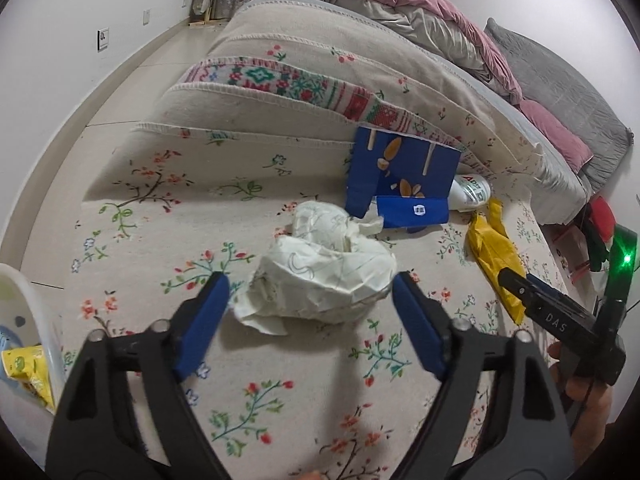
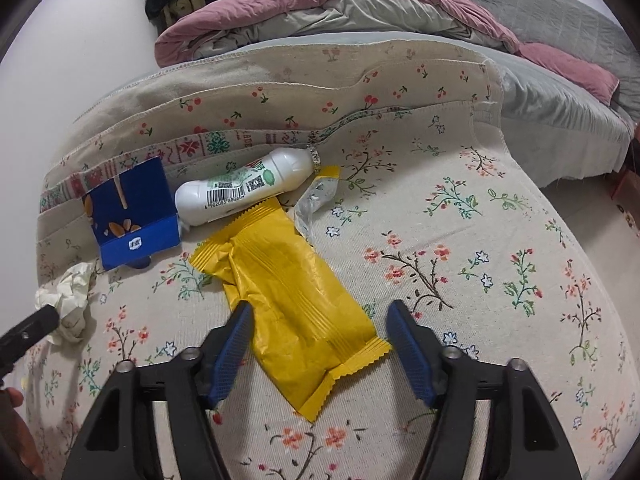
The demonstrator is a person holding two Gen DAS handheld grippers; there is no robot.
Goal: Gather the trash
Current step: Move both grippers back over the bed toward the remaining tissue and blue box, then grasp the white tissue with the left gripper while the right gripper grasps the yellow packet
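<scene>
Trash differs: left fingers (image 1: 219, 292) straddle crumpled paper (image 1: 320, 276), right ones (image 2: 240, 320) perhaps touching yellow wrapper (image 2: 296, 300).

The left gripper (image 1: 310, 292) straddles a crumpled white paper wad (image 1: 324, 268) on the floral bedspread (image 1: 160, 208), its blue fingers (image 1: 210, 316) just beside the wad. Beyond the wad stands a blue carton (image 1: 400, 184); right of it lies a yellow wrapper (image 1: 494, 256).

Home bedroom: bed (image 2: 560, 92), pink quilt (image 2: 320, 4), floral cloth (image 2: 480, 280).
</scene>
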